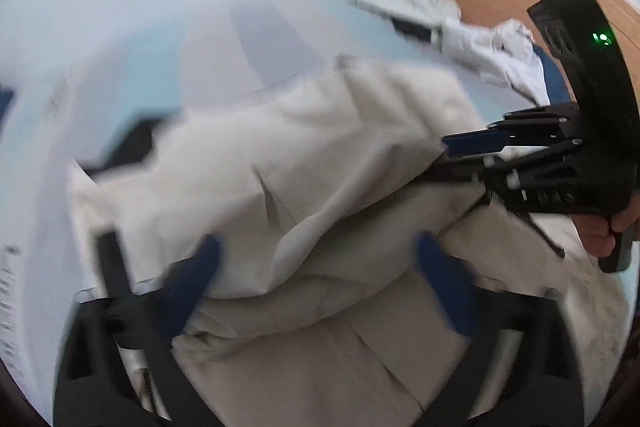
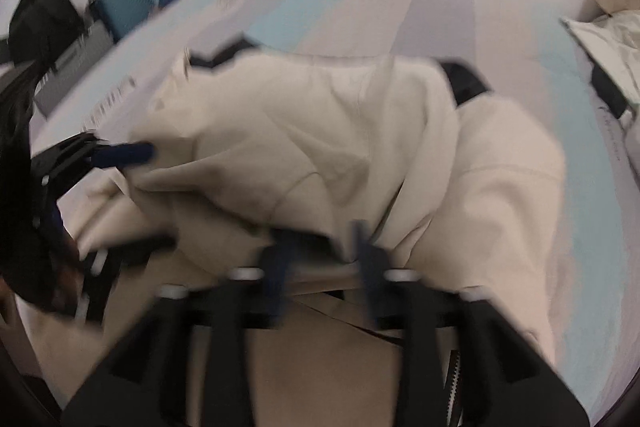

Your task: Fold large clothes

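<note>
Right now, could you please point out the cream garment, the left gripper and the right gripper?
Cream garment [image 1: 280,163]: left wrist view, top fold.
Left gripper [image 1: 316,251]: left wrist view, between fingertips.
Right gripper [image 2: 324,239]: right wrist view, between fingertips.

- both views are evenly lit by soft, cool daylight, with no harsh glare
- motion blur smears the cream garment [image 1: 288,163] and the blue fingers [image 2: 280,259] nearest each lens
- fisheye bending curves the edges, dark vignette at the corners
- shadows are faint and diffuse under cloth folds
</note>
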### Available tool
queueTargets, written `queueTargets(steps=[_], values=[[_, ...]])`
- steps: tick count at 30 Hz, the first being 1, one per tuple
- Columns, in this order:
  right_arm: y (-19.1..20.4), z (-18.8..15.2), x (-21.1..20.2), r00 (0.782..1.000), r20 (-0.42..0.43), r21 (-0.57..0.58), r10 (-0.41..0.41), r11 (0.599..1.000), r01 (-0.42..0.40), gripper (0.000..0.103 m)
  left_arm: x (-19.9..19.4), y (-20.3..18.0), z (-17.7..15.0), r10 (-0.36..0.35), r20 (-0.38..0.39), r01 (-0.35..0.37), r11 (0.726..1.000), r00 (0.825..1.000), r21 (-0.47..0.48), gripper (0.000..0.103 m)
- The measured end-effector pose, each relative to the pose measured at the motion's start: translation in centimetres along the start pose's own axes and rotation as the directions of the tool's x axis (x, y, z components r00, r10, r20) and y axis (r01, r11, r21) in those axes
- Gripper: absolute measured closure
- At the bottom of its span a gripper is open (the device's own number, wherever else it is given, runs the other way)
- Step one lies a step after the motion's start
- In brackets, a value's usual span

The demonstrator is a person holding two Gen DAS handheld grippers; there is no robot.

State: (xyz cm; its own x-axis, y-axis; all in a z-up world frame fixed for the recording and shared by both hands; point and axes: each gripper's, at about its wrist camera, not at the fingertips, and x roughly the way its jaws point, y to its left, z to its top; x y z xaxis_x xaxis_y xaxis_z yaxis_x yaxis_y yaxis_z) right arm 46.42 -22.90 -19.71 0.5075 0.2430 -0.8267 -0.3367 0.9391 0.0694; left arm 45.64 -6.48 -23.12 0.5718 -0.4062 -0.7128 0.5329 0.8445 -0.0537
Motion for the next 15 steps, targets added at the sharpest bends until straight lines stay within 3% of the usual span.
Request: queueTargets(steps=[5,9,11,15], values=[[0.4,1.2,-3.4,0.996,0.088,0.013,0.003,1.0,-0.004,0.044,-1.9,0.3,2.1,-0.015,0.041,0.016,0.999,0.999,-0.035,0.006],[-1.0,1.9,-2.0,0.998,0.056,0.036,0.026,0.999,-0.028,0.071,-0.5,2.4,2.8,-0.008,0.031,0.011,0.997,0.999,-0.073,0.006],[-2.0,1.9,-0.5,0.999,0.027,0.049,0.025,0.998,-0.026,0.076,0.8,3.1,2.5,0.01,-0.002,-0.01,0.997,1.0,-0.081,0.006],[-3.0,0.9,1.9,0.999,-0.031,0.052,0.016,0.999,-0.015,0.077,3.2,4.2,1.0,0.003,-0.067,-0.01,0.994,0.998,-0.106,0.009]])
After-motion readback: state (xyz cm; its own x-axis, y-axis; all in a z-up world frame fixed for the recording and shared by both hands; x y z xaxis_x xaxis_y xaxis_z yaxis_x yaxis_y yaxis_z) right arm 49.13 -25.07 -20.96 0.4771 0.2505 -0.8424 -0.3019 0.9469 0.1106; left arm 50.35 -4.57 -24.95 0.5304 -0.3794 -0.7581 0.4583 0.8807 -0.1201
